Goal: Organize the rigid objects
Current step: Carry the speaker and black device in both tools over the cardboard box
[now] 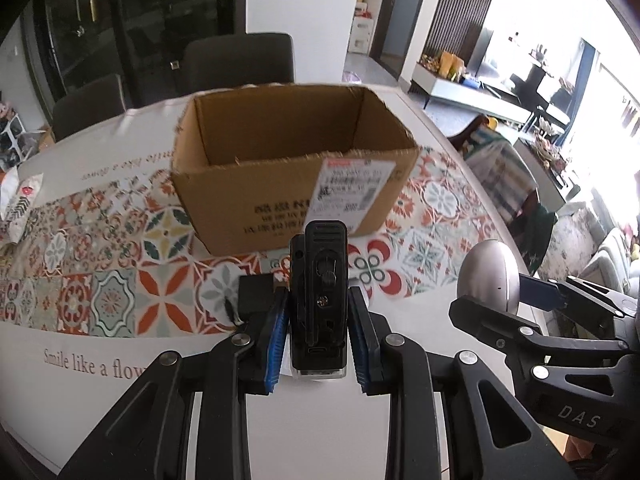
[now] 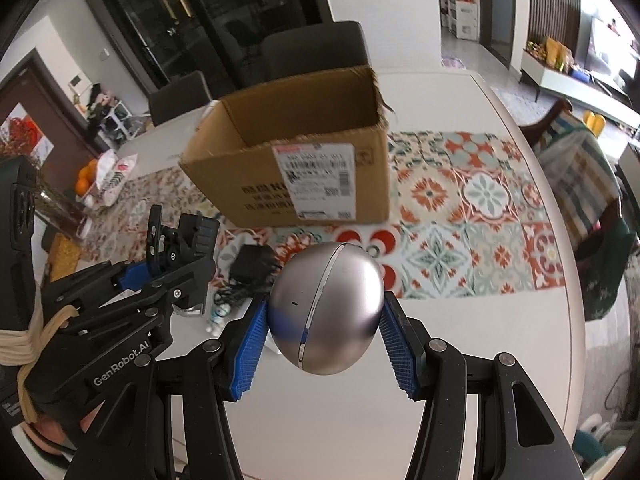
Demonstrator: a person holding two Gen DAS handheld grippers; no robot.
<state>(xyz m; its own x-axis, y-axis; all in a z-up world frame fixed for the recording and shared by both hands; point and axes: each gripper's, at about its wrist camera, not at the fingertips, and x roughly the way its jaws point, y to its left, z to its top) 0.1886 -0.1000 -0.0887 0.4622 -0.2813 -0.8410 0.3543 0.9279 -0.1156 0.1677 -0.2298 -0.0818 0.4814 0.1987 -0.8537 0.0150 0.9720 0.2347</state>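
Observation:
My left gripper [image 1: 318, 328] is shut on a black clip-on device [image 1: 320, 292] held upright above the table. An open cardboard box [image 1: 288, 164] with a shipping label stands just beyond it on the patterned runner; nothing shows inside it. My right gripper [image 2: 322, 320] is shut on a silver egg-shaped object [image 2: 326, 308], also lifted off the table, with the same cardboard box [image 2: 296, 168] ahead. The egg [image 1: 488, 276] and right gripper [image 1: 516, 300] show at the right of the left wrist view; the left gripper [image 2: 180, 256] with its device shows at the left of the right wrist view.
A black adapter with cable [image 2: 250, 266] and a small bottle [image 2: 218, 318] lie on the white table [image 2: 460, 360] between the grippers. Oranges [image 2: 85, 180] and snack packets [image 2: 114, 178] sit far left. Dark chairs [image 1: 240, 60] stand behind the table.

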